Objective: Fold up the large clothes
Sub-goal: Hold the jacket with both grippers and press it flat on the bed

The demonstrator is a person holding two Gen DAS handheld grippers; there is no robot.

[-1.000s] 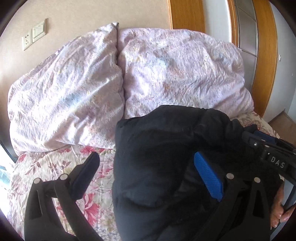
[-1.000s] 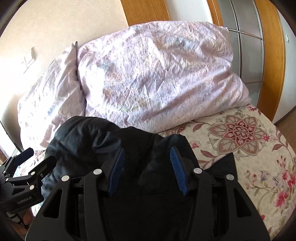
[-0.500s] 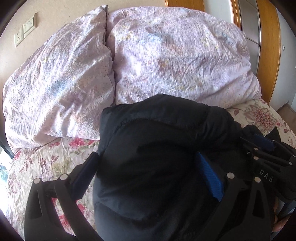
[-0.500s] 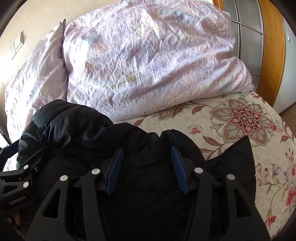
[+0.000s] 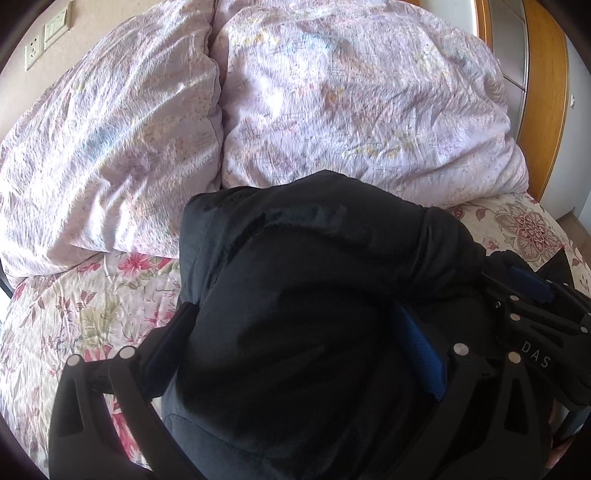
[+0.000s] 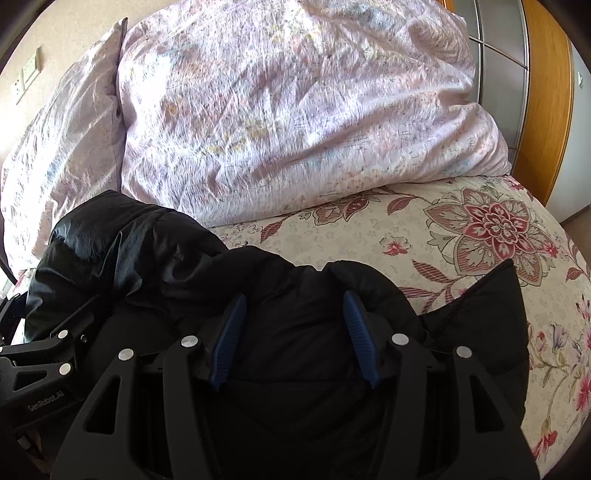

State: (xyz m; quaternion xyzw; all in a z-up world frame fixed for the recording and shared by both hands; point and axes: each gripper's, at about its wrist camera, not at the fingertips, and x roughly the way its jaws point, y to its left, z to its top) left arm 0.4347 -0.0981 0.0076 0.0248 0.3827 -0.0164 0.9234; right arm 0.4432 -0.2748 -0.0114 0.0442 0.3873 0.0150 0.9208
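With each gripper, left (image 5: 295, 354) and right (image 6: 291, 332), clamping the puffy black jacket (image 5: 314, 295) between wide jaws, the slippery bulk risks springing open toward the twelve-o'clock pillows (image 5: 351, 103).

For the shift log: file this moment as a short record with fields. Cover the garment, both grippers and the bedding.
garment: black padded jacket, bunched up on the bed
left gripper: jaws wide, jacket bulk between them
right gripper: blue pads against a fold of the jacket
surface: floral bedspread
behind: two pale lilac pillows, side by side
wall: switch and socket plates, upper left
fold state: not yet flat or squared
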